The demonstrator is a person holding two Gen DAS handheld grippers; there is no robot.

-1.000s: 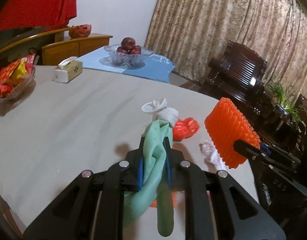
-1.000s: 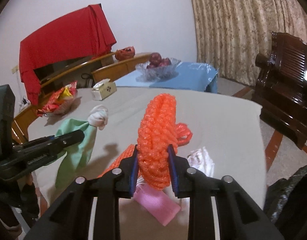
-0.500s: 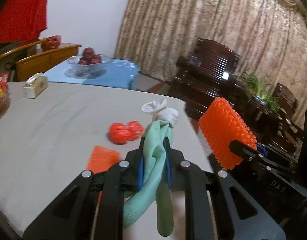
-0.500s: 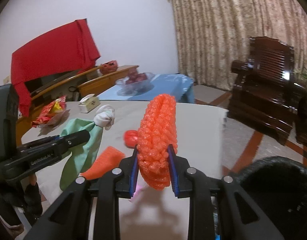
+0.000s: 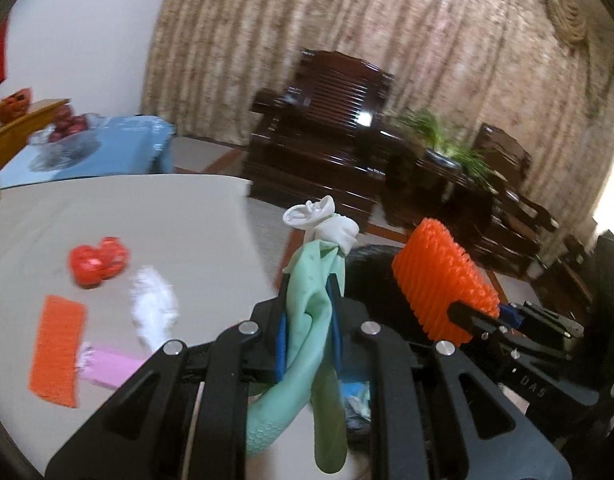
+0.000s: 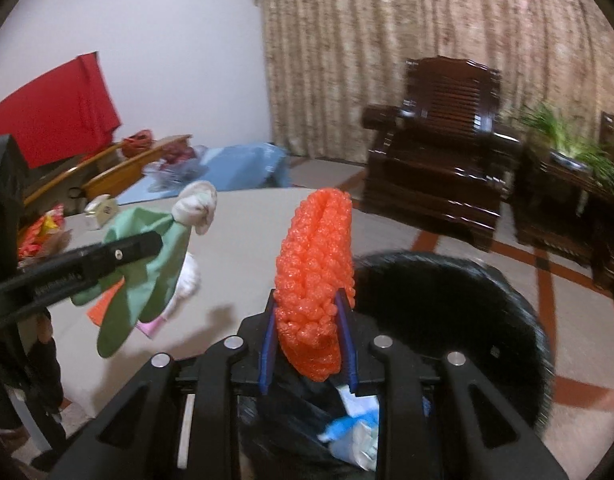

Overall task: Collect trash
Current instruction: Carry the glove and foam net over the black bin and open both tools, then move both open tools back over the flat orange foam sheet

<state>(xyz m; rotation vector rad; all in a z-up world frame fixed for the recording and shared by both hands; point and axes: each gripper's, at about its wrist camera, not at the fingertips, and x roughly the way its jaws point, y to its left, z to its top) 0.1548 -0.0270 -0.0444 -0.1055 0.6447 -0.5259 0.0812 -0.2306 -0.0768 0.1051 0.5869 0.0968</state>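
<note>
The left gripper [image 5: 309, 312] is clamped on a green glove [image 5: 313, 320] with a white wad [image 5: 335, 228] at its top; the right gripper [image 6: 307, 332] pinches an orange foam net [image 6: 317, 264]. Both hang by the table [image 5: 147, 208] edge, above a black bin bag [image 6: 447, 304]. Risk: the glove's limp fingers may drape outside the bag if released early, and scraps left on the table could be missed.
</note>
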